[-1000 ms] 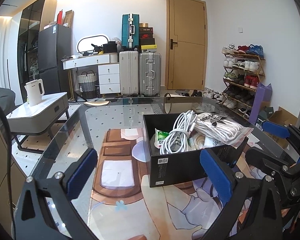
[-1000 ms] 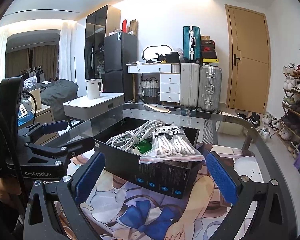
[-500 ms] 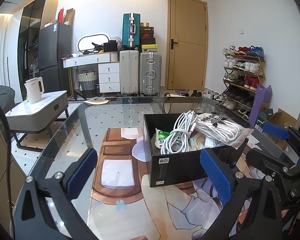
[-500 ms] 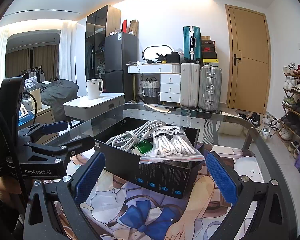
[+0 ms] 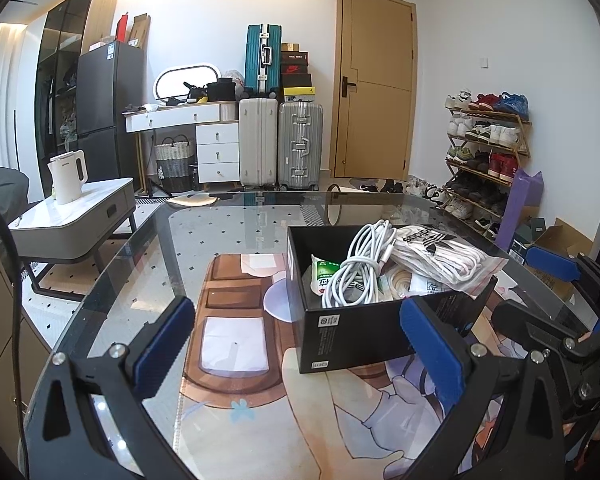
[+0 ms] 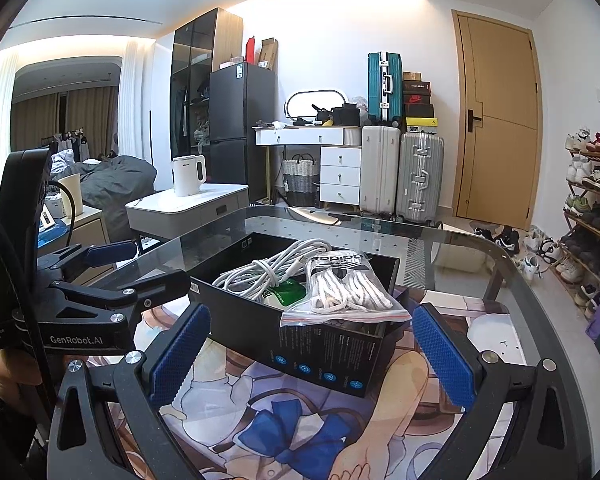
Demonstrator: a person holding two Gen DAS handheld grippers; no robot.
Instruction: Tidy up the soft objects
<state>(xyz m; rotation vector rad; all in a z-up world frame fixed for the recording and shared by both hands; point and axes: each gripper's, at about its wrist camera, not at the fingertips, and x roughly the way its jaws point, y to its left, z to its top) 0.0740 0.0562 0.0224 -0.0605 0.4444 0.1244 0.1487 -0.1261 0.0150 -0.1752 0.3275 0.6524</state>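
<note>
A black cardboard box point(image 5: 352, 332) point(image 6: 324, 352) sits on a printed mat on the glass table. It holds a coiled white cable point(image 5: 356, 276) point(image 6: 260, 268), a clear zip bag of white laces point(image 5: 440, 256) point(image 6: 340, 288) resting over its rim, and a green-and-white packet point(image 5: 322, 276) point(image 6: 286, 294). My left gripper point(image 5: 296, 348) is open and empty, in front of the box's left corner. My right gripper point(image 6: 310, 354) is open and empty, its fingers either side of the box's near corner. Each gripper shows in the other's view.
The glass table's rim point(image 5: 148, 224) curves at the left. A low white cabinet with a kettle point(image 5: 66, 176) stands left. Suitcases point(image 5: 280, 140), a door and a shoe rack point(image 5: 484, 152) line the far walls.
Both views have barely shifted. The box, its contents and both open grippers stay as they were.
</note>
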